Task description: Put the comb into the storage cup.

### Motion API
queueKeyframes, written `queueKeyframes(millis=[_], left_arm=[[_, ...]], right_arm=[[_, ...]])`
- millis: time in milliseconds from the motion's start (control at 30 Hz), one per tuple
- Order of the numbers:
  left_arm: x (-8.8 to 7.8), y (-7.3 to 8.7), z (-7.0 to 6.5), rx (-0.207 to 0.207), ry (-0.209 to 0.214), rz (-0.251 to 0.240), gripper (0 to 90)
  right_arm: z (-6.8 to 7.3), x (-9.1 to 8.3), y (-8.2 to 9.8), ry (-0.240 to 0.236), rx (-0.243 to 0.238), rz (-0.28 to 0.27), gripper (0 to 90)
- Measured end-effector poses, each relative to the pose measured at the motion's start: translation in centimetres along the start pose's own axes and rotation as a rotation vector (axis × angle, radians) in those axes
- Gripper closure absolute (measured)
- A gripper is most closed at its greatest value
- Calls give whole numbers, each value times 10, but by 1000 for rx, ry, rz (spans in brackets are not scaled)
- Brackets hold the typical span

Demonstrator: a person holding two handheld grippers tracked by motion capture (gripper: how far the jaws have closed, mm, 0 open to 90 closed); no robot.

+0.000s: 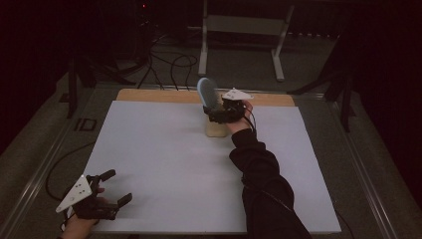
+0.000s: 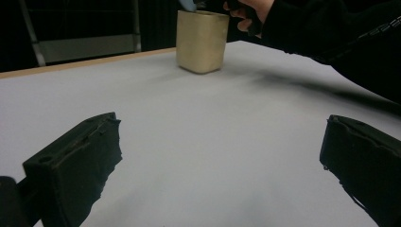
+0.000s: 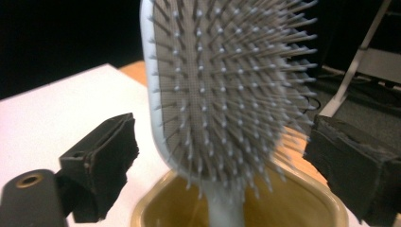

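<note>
The hairbrush (image 3: 227,90) stands handle-down in a beige cup (image 3: 307,198), its bristled head rising clear of the rim and tilted a little. In the right gripper view the pale blue-white frame and the field of pins face the camera, and the handle drops into the cup's mouth. In the high view the brush (image 1: 206,92) shows as a pale blue oval above the cup (image 1: 215,128), which sits on the white table sheet (image 1: 164,159) near its far edge, just before the strip of bare wood (image 1: 149,95).

The right gripper (image 1: 219,112) sits level at the brush, pointing left across the table, with the person's right hand (image 1: 241,117) wrapped round its body and the dark-sleeved forearm (image 1: 259,169) stretching back toward the near edge. Its 2 jaws stand spread on either side of the brush head, and neither pad seems to touch it, though the right one is close to the pin tips, so the brush is let go and rests in the cup by itself.

The left gripper (image 1: 117,186) lies well apart at the near left corner of the sheet, held low in the left hand (image 1: 82,221), jaws parted wide with nothing between them. In the left gripper view the cup (image 2: 201,41) stands far ahead across bare sheet.
</note>
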State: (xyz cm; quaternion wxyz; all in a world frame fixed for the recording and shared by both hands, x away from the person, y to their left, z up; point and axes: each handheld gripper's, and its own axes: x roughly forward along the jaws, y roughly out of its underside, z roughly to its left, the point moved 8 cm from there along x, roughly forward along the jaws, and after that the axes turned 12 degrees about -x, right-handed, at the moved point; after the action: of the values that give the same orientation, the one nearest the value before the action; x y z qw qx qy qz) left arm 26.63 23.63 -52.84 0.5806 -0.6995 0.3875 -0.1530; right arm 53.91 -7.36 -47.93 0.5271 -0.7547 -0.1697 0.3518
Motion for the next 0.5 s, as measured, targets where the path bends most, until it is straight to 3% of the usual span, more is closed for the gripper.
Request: queueKeyframes(millis=[167, 500], left_arm=[[0, 0, 0, -2, 3, 2, 0], [1, -1, 0, -1, 0, 2, 0]], right_arm=[[0, -2, 1, 21, -53, 35, 90], [-2, -11, -1, 11, -27, 36, 90]])
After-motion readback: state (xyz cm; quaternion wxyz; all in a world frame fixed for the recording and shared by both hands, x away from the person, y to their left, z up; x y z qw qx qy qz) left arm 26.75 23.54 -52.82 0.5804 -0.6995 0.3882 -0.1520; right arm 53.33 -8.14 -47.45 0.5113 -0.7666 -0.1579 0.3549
